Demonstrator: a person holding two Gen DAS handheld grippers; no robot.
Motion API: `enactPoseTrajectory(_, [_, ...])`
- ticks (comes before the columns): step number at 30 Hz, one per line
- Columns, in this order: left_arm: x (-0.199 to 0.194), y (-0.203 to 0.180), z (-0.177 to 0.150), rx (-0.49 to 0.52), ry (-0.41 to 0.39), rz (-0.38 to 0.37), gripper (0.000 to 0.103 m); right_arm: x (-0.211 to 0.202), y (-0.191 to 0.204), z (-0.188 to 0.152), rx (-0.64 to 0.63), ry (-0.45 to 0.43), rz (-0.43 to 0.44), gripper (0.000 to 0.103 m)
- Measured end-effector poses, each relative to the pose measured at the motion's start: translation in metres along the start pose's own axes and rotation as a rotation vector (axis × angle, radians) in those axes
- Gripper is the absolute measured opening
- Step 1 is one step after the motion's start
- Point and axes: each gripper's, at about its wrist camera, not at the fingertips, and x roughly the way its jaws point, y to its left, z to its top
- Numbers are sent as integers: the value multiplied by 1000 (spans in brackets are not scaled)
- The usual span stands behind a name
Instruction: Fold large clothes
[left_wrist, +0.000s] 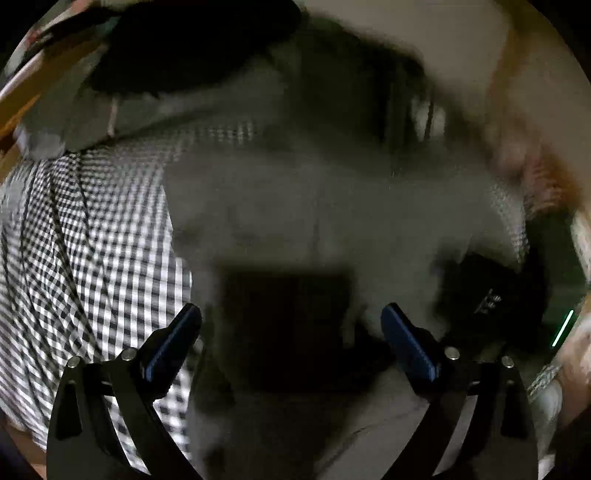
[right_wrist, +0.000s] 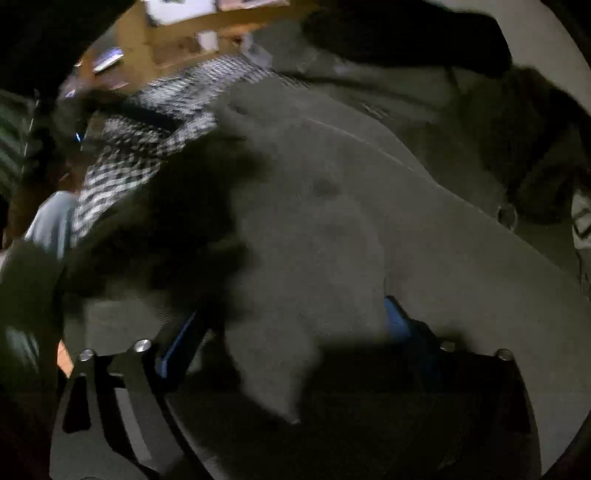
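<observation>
Below both of your grippers lies the large grey-green soft-fabric garment, spread over a black-and-white checked cloth that shows at its left; your left gripper stands with its blue-padded jaws wide apart and nothing between them, over the near part of the garment; your right gripper is also spread, with a loose fold of the same grey-green fabric lying between the pads, which do not appear to press on it; by my reading you are between folds, both grips free; the next move calls for finding an edge or corner on each side and closing on a single layer, which the blur and deep shadow make hard to judge; a black garment lies at the far side; as for containers, none can be made out in either view.
</observation>
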Motion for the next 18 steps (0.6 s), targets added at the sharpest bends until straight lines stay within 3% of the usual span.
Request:
enactPoseTrajectory(1, [-10,4,10,-65,-56,-38,96,-4,12,-3,-33,-11,-32,85])
enactPoseTrajectory(3, [-11,5,27,-154,-90,-105,96,-8,44,-15,-141,-10,-112,85])
enactPoseTrajectory(5, [14,-8,46,-163,-20,-173,96,-4,60,-22,-193,2,-172,84])
enactPoseTrajectory(6, [32,-20,55,-141,0,-172,96,-5,65,-24,-187,-15,-198,83])
enactPoseTrajectory(11, [106,-53,64,38,192,59,96,-13,68,-32,-133,-34,-201,82])
enactPoseTrajectory(13, [95,-59,52,78,163,74,96,-20,78,-34,-153,-41,-220,84])
enactPoseTrajectory(15, [82,-55,31,108,152,83,96,-29,84,-39,-155,-46,-163,92])
enactPoseTrajectory(18, [64,-42,0,157,79,128,96,-51,83,-49,-91,-98,-27,93])
